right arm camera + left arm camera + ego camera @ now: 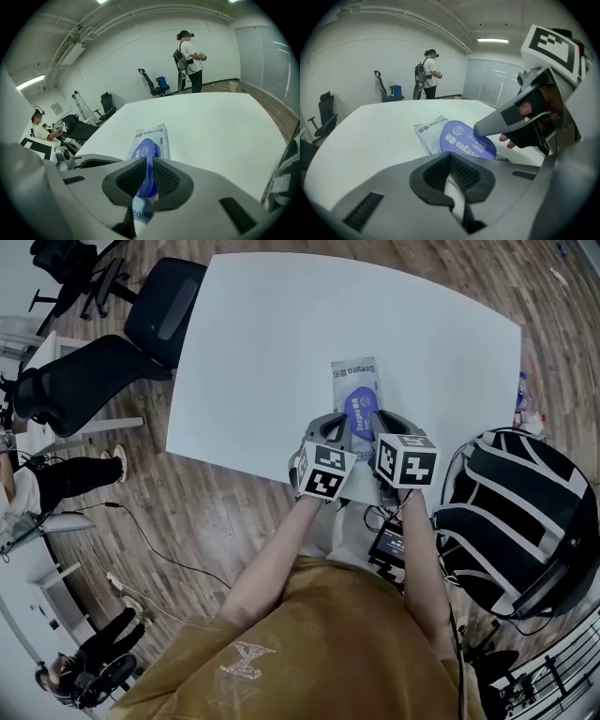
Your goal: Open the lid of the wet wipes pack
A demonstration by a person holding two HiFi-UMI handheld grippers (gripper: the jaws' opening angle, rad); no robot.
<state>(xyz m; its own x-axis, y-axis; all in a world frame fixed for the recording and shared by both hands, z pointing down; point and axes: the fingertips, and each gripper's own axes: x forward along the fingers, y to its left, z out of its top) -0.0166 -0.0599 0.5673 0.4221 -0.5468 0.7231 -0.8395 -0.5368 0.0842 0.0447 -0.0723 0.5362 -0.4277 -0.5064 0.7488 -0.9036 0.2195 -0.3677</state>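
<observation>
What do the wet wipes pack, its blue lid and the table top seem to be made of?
Wet wipes pack: probably soft plastic film, pale and slightly glossy, with a flat sealed end.
Blue lid: likely a thin printed plastic flap with a smooth surface. Whether it is stiff or flexible, I cannot tell.
Table: hard, smooth white top with a matte look, perhaps laminate or painted board.

A person wears a mustard-brown short-sleeved T-shirt with a pale angular logo on the front, and the forearms are bare. The left gripper and right gripper have smooth grey moulded shells, broad at the back and narrowing to rounded jaws. Each carries a white cube printed with black square markers. The jaw pads are black with a fine mesh texture.
</observation>
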